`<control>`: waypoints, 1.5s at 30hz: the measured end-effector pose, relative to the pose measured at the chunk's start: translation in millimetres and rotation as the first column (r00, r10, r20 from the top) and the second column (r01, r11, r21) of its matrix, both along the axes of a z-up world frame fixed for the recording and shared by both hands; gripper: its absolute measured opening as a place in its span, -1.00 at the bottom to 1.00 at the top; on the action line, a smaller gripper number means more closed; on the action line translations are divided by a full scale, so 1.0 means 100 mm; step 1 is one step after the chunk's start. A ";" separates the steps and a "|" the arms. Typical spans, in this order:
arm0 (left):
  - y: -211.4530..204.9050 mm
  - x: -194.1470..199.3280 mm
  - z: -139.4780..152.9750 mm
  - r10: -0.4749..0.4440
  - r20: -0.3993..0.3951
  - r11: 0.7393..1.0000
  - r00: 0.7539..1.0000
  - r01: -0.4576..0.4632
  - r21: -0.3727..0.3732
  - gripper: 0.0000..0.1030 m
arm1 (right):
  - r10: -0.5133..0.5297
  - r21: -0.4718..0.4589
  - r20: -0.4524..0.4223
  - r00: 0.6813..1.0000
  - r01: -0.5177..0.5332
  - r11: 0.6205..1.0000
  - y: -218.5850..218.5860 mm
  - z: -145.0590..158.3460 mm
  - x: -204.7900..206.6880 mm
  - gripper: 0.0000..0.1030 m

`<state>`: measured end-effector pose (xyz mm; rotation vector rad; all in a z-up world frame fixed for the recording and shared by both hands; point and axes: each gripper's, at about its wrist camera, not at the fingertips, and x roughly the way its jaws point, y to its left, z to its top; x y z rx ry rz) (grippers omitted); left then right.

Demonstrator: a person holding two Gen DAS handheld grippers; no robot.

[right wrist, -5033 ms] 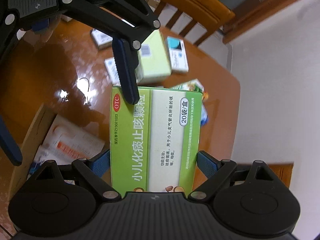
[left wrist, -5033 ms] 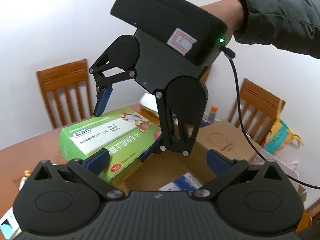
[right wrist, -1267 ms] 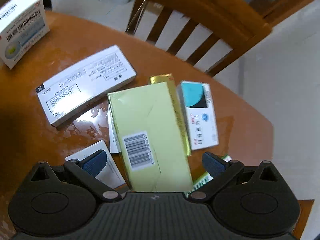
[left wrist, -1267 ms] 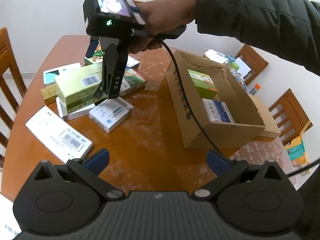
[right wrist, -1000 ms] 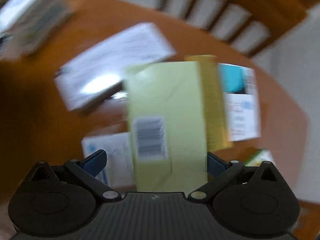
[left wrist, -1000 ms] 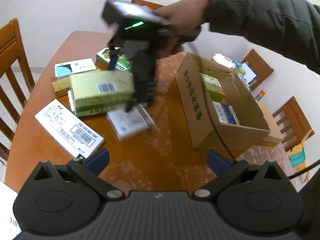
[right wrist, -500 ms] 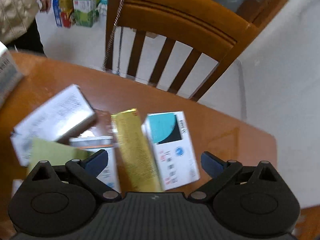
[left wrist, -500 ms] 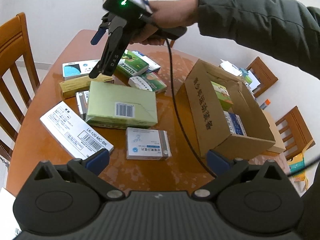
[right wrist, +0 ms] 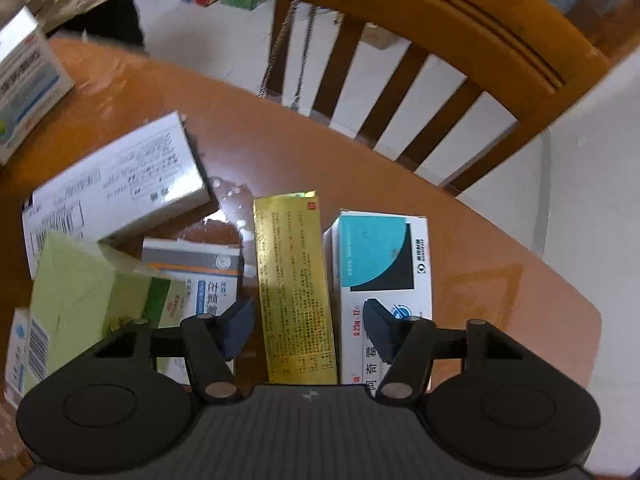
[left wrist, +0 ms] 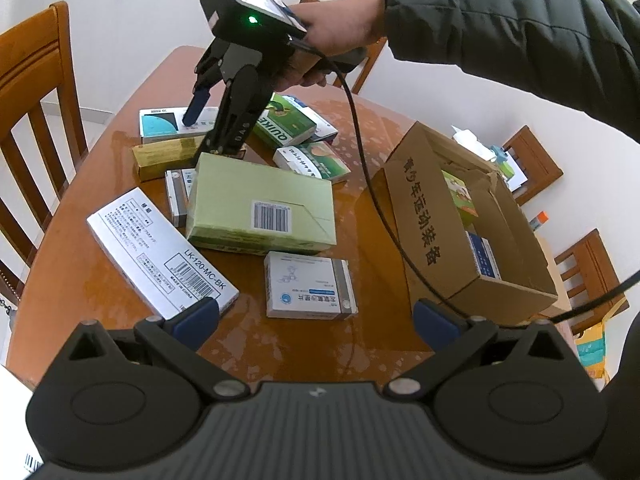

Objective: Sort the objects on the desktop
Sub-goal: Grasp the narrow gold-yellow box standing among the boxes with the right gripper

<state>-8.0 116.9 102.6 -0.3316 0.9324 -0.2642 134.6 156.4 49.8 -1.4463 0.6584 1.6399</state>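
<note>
Sorting barely begun: a few boxes sit in the carton; many remain on my counter. Right claw half-spread, closing astride the gold box, not pinching; left claw spread, empty.

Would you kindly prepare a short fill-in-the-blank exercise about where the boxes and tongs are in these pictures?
1. The right tongs straddle the long ____ box, without visibly pressing it yet.
2. The box with the teal-and-black panel lies directly beside the gold box, on the side towards the wooden ____.
3. The big pale green box shows a ____ on its top face.
4. The brown cardboard carton stands on the ____.

Missing words: gold; chair; barcode; table
</note>
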 end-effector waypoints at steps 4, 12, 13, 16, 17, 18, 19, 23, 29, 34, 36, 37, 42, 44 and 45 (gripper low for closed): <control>0.03 0.01 -0.02 0.007 -0.006 1.000 1.000 -0.007 -0.007 0.99 | 0.024 -0.001 0.001 1.000 -0.024 1.000 -0.01 -0.02 -0.05 0.28; 0.03 0.05 -0.04 0.001 -0.007 1.000 1.000 -0.001 -0.012 0.99 | 0.077 -0.009 0.050 0.996 -0.076 0.997 -0.07 -0.04 -0.17 0.25; 0.03 0.05 -0.04 0.001 -0.008 1.000 1.000 -0.001 -0.013 0.99 | 0.084 -0.009 0.055 0.995 -0.084 0.996 -0.08 -0.04 -0.18 0.24; 0.03 0.05 -0.05 0.002 -0.010 1.000 1.000 -0.002 -0.015 0.99 | 0.091 -0.009 0.054 0.994 -0.090 0.996 -0.09 -0.03 -0.18 0.20; 0.03 0.05 -0.05 0.002 -0.010 1.000 1.000 -0.002 -0.016 0.99 | 0.091 -0.009 0.052 0.994 -0.091 0.996 -0.10 -0.03 -0.18 0.19; 0.03 0.05 -0.05 0.002 -0.010 1.000 1.000 -0.002 -0.016 0.99 | 0.097 -0.010 0.056 0.994 -0.097 0.995 -0.10 -0.04 -0.20 0.16; 0.03 0.05 -0.05 0.002 -0.010 1.000 1.000 -0.002 -0.017 0.99 | 0.105 -0.011 0.061 0.993 -0.105 0.994 -0.11 -0.04 -0.21 0.16; 0.02 0.05 -0.05 0.002 -0.012 1.000 1.000 -0.002 -0.019 0.99 | 0.098 -0.028 0.057 0.994 -0.096 0.995 -0.07 0.02 -0.21 0.28; 0.03 0.05 -0.05 0.006 -0.014 1.000 1.000 -0.006 -0.022 0.99 | 0.144 -0.030 0.038 0.989 -0.143 0.989 -0.10 0.02 -0.26 0.38; 0.04 0.06 -0.06 0.007 -0.016 1.000 1.000 -0.007 -0.027 0.99 | 0.134 -0.037 0.023 0.991 -0.133 0.990 -0.12 0.02 -0.31 0.50; 0.04 0.06 -0.06 0.006 -0.016 1.000 1.000 -0.006 -0.028 0.99 | 0.110 -0.039 0.046 0.993 -0.108 0.993 -0.07 -0.02 -0.28 0.72; 0.04 0.06 -0.06 0.005 -0.016 1.000 1.000 -0.006 -0.028 0.99 | 0.092 -0.044 0.061 0.994 -0.090 0.995 -0.04 -0.05 -0.25 0.77; 0.06 0.06 -0.08 0.016 -0.022 0.999 1.000 -0.016 -0.034 0.99 | 0.020 -0.032 0.004 1.000 -0.020 0.999 0.01 -0.01 -0.14 0.79; 0.07 0.06 -0.09 0.018 -0.022 0.999 1.000 -0.019 -0.038 0.99 | 0.003 -0.030 -0.004 1.000 -0.003 1.000 0.02 0.02 -0.12 0.70; 0.07 0.06 -0.09 0.018 -0.021 0.999 1.000 -0.019 -0.038 0.99 | 0.003 -0.027 0.003 1.000 -0.003 1.000 0.02 0.03 -0.12 0.54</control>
